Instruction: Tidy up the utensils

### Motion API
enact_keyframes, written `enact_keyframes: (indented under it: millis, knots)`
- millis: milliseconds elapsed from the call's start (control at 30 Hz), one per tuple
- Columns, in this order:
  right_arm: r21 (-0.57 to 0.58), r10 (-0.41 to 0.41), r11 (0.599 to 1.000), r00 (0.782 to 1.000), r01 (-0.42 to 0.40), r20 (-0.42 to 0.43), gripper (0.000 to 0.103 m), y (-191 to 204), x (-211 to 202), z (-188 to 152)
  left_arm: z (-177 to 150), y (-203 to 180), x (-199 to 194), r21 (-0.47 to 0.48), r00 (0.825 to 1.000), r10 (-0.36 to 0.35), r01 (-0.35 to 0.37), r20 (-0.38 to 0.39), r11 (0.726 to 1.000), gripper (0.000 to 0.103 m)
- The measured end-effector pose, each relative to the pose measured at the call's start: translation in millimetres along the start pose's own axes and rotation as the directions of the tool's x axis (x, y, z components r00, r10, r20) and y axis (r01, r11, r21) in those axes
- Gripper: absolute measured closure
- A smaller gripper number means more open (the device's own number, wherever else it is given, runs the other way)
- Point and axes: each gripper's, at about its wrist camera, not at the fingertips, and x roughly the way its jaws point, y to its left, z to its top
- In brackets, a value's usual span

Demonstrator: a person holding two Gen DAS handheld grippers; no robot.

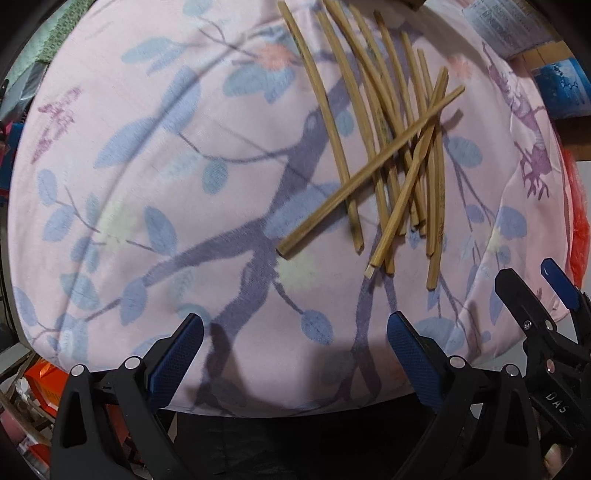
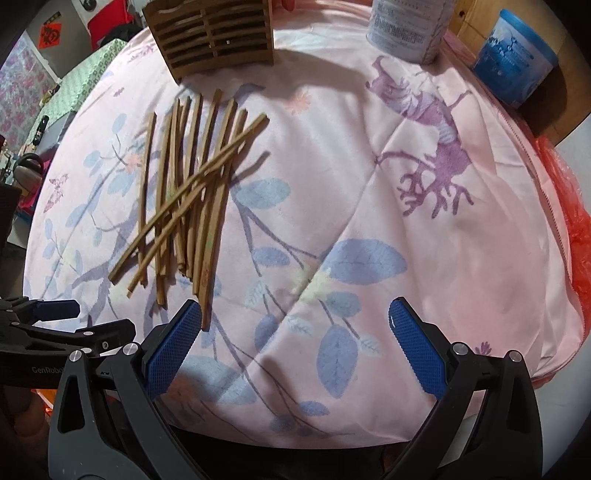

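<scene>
With both the left tongs [image 1: 295,343] and right tongs [image 2: 295,332] spread empty, grabbing the crossed chopsticks [image 2: 184,195] ahead risks scattering neighbouring sticks.

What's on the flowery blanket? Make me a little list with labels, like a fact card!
surface: pink flowery cloth
utensils: wooden chopsticks in a loose pile, two lying crosswise on top
holder: slatted wooden box beyond the pile
containers: white tub and blue tub, far right
left gripper: jaws open, holding nothing
right gripper: jaws open, holding nothing, near the pile's closest ends
</scene>
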Motion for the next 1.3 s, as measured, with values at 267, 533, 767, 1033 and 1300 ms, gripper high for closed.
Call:
enact_keyframes:
  millis: [267, 533, 767, 1033, 1300]
  knots:
    - [-0.026, -0.004, 1.000, 0.999, 0.003, -0.033, 0.006, 2.5, 12.8, -3.1, 0.8, 8.0, 21.1, -0.010, 0.996, 0.079, -0.079, 0.030, 0.997, 0.006]
    - [-0.040, -0.037, 0.999, 0.999, 0.037, 0.011, 0.006, 6.4, 8.2, -13.2, 16.3, 1.8, 12.2, 0.020, 0.986, 0.155, -0.156, 0.068, 0.988, 0.006]
    - [-0.028, -0.036, 0.999, 0.998, 0.038, 0.052, 0.006, 4.7, 0.3, -17.3, 1.4, -30.5, -2.4, 0.043, 0.969, 0.211, -0.218, 0.126, 0.975, 0.006]
    - [-0.017, -0.023, 1.000, 0.998, 0.024, 0.052, 0.006, 8.5, 5.9, -9.8, 1.3, -35.6, -2.9, 0.041, 0.972, 0.191, -0.198, 0.135, 0.979, 0.005]
    - [-0.006, 0.001, 1.000, 0.998, -0.001, 0.064, 0.006, 9.7, 0.3, -11.6, 4.3, -22.8, -10.7, 0.048, 0.969, 0.195, -0.205, 0.153, 0.978, 0.005]
